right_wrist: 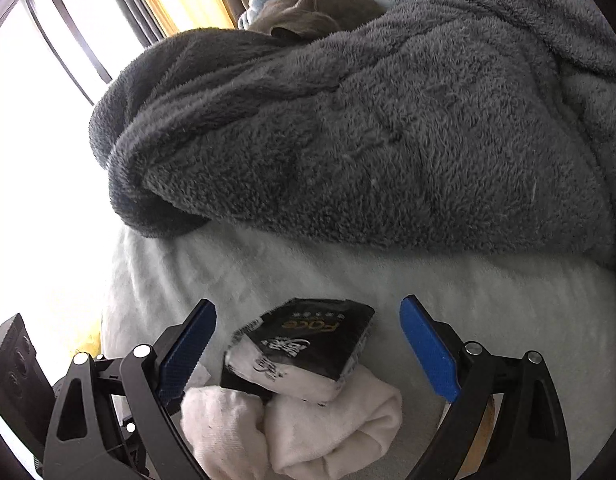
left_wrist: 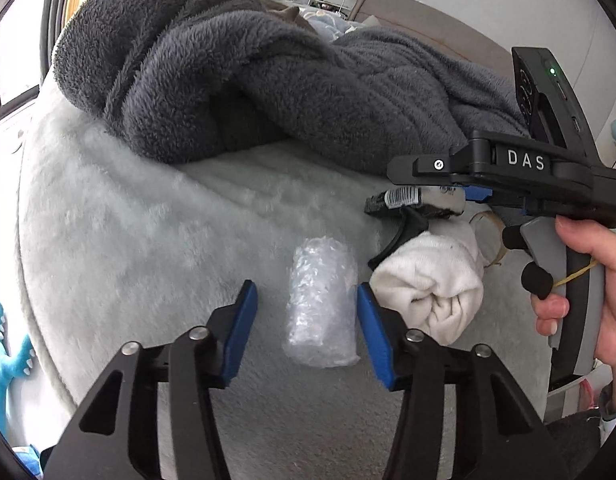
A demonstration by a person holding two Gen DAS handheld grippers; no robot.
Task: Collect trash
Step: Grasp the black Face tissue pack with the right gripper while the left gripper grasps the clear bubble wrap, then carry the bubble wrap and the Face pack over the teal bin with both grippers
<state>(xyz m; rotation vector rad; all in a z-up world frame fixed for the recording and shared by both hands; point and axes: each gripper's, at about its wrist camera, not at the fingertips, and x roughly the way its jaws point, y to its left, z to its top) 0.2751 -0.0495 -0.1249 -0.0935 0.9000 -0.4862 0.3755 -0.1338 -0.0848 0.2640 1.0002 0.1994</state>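
A clear crumpled plastic wrap roll (left_wrist: 321, 300) lies on the pale fluffy bed cover (left_wrist: 148, 220). My left gripper (left_wrist: 306, 300) is open, its blue pads on either side of the roll without touching it. A black-and-white tissue pack (right_wrist: 304, 346) lies on rolled white socks (right_wrist: 308, 432); it also shows in the left wrist view (left_wrist: 417, 200). My right gripper (right_wrist: 308, 320) is open around the pack, fingers apart from it. The right gripper's body (left_wrist: 527, 176) shows in the left wrist view, held in a hand.
A heavy dark grey fleece blanket (right_wrist: 367, 120) is heaped across the bed behind the objects. The white socks (left_wrist: 427, 280) lie right of the plastic roll. A round tape-like ring (left_wrist: 489, 236) lies behind the socks. A window (right_wrist: 48, 100) is to the left.
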